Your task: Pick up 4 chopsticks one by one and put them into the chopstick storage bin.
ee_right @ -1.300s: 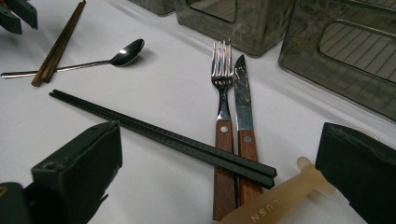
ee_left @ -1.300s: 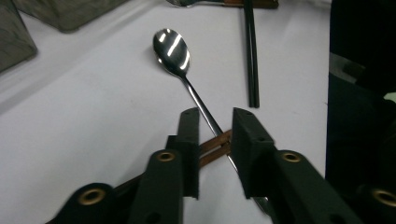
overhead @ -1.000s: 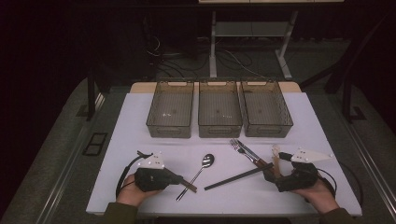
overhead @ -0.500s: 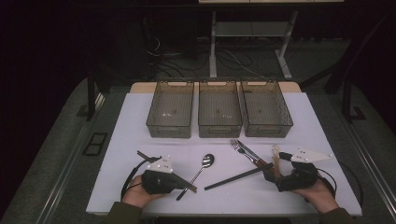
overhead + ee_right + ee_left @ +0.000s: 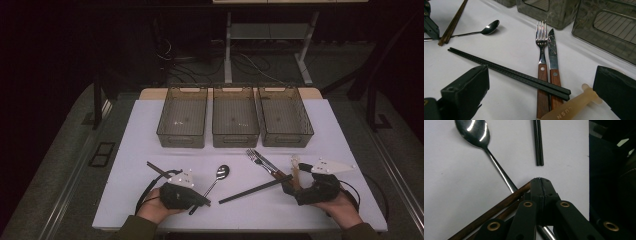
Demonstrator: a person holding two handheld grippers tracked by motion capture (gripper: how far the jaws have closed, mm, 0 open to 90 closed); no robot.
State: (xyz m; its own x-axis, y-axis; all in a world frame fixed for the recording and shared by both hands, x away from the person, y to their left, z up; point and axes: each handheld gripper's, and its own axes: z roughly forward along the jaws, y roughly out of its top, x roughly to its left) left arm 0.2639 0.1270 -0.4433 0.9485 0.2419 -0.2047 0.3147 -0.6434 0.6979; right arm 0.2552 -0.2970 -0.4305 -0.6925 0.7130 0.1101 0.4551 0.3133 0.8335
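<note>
Black chopsticks (image 5: pixel 509 72) before hand-held gripper (image 5: pixel 541 97) (agape)

White table (image 5: pixel 150 130), three smoky translucent bins (image 5: pixel 235 117). Black chopsticks (image 5: pixel 509 72) cross the red-brown handles of fork (image 5: pixel 541 47) and knife (image 5: pixel 552 50). Silver spoon (image 5: pixel 477 137), dark-brown wooden chopsticks (image 5: pixel 496 211)

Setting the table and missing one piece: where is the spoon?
In the high view, the spoon lies left of centre on the white table, between the left tongs and the black chopsticks.
</note>
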